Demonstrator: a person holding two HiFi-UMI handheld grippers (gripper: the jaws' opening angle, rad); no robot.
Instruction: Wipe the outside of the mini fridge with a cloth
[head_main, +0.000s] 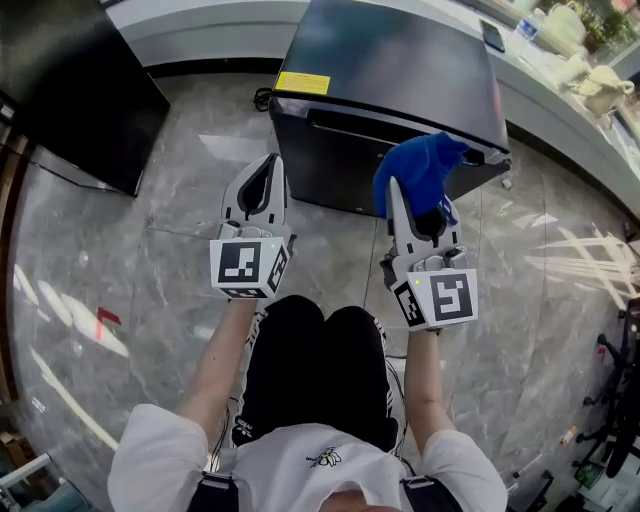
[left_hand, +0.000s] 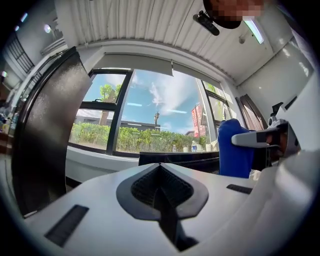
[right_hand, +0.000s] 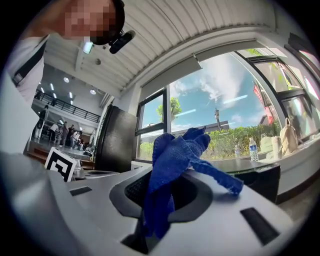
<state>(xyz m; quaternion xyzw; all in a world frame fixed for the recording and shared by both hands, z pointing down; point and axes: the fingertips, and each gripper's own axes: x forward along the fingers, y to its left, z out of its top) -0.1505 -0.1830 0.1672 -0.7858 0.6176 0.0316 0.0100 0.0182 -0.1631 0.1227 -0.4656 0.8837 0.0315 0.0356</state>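
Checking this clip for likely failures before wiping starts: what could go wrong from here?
The cloth is pinched in the shut right gripper as a bunch with a loose tail; it may slip out under rubbing.
So bunched, it covers little of the tips, so hard plastic might scrape the fridge.
The left gripper is shut, empty and off the fridge, which could shift on the glossy floor.

The floor (head_main: 130, 300) is grey polished marble with bright patches of sunlight. A tall black cabinet (head_main: 70, 90) stands at the left. A white ledge (left_hand: 95, 162) runs under big windows (left_hand: 150, 112); outside are a green hedge (left_hand: 145, 140) and blue sky. The ceiling (left_hand: 135, 25) is white and ribbed.
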